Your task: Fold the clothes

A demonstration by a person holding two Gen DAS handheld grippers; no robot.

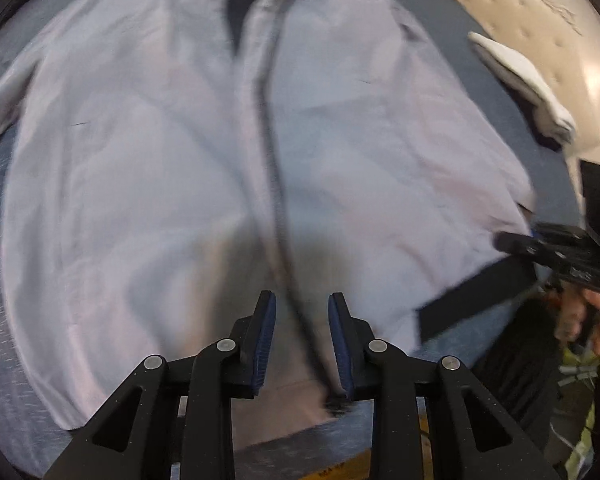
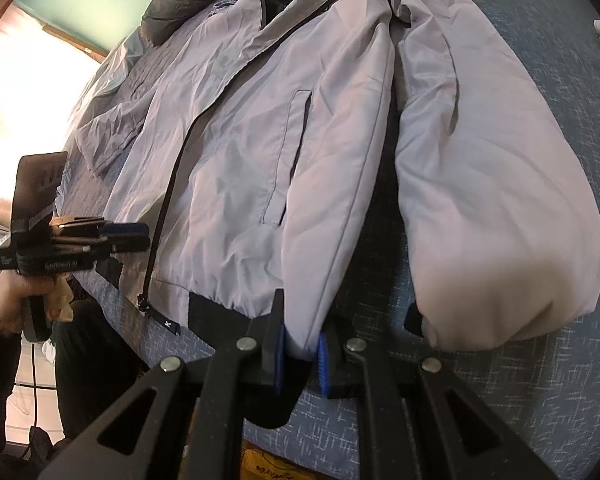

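Note:
A pale grey zip jacket lies front up on a blue bed cover, its zipper running down the middle. My left gripper hovers open just above the zipper near the hem, holding nothing; the view is blurred. In the right wrist view my right gripper is shut on the jacket at its bottom side corner, beside the black hem band. One sleeve lies flat to the right of that grip. A hand holds the left gripper by the hem's other end.
A folded white cloth lies at the cover's far right edge, against a beige quilted mattress. A dark grey garment is bunched beyond the jacket's collar. The bed's near edge runs just under both grippers.

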